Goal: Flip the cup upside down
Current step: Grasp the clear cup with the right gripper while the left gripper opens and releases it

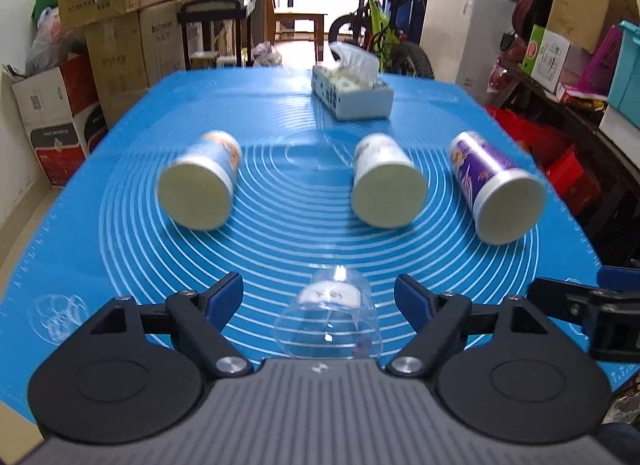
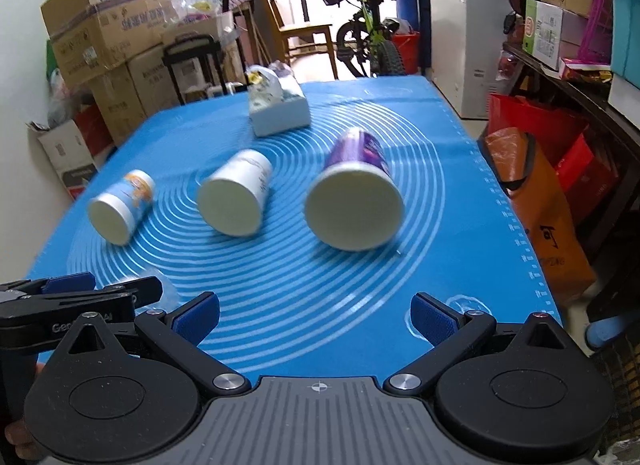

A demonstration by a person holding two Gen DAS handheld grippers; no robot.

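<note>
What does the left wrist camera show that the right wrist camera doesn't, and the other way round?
Only the left wrist view clearly shows the clear plastic cup, lying between the open fingers of the left gripper.

Only the right wrist view shows the orange bag beside the table, and nothing lies between the fingers of the open right gripper.

Both show the blue mat, three containers on their sides, namely the purple one, the white one and the light blue one, plus the tissue box and the bicycle.

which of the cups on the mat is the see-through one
The clear plastic cup, between the open left gripper's fingers. The three others, lying further out, are opaque paper cups: two pale, one purple.
</note>
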